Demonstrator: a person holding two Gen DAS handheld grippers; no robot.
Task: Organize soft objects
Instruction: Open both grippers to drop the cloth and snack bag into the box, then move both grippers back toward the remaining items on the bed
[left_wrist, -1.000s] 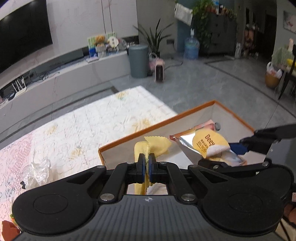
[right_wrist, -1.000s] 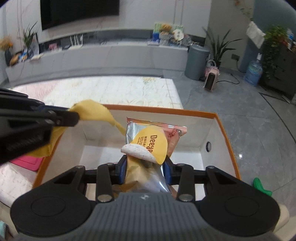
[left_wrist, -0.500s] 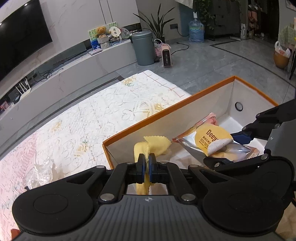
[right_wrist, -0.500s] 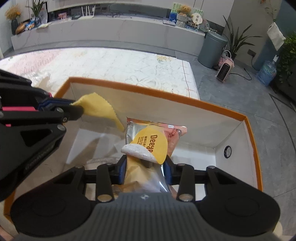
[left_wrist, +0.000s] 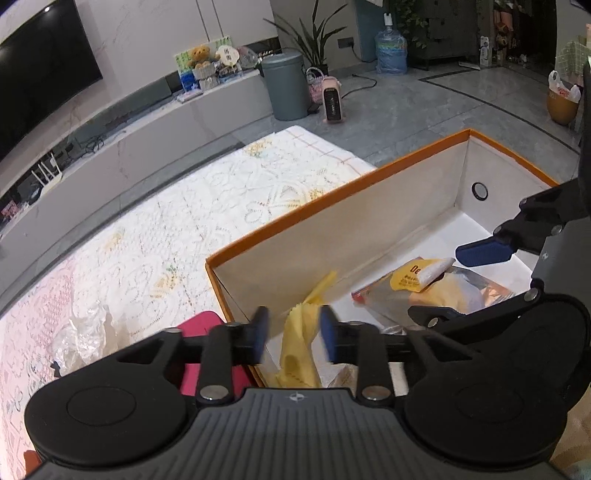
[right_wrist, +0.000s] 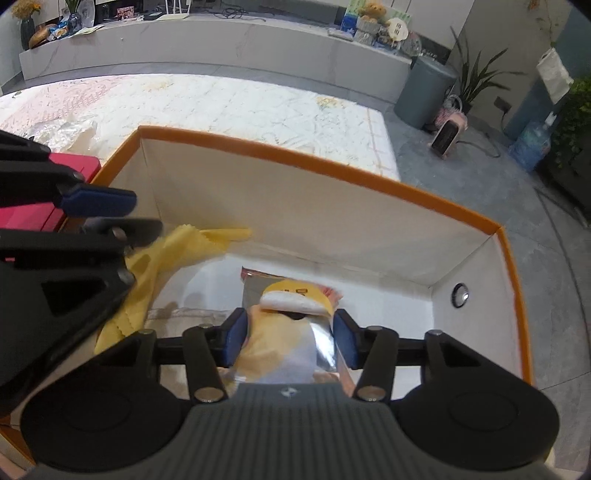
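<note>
Both tongs are reaching down into a box (right_wrist: 388, 192) with an orange rim and pale walls. The box is sitting on a flowery cloth (left_wrist: 177, 221).

The left tongs (left_wrist: 294, 334) have just been opening. Their blue pads (left_wrist: 327, 332) are standing apart now, and a yellow cloth (left_wrist: 299, 347) is hanging between them without being pinched. It is drooping into the left end of the box, close to the long wall.

The right tongs (right_wrist: 289, 338) have just been opening too. A shiny snack bag (right_wrist: 291, 332) with a yellow and white label is lying between their pads, on the box floor near the middle. The pads look a little way off the bag, but the view is blurry there, so a light touch is possible.

A pink thing (left_wrist: 199, 328) is lying on the cloth just outside the box. A crinkly clear plastic bag (left_wrist: 83, 332) is lying near it.
</note>
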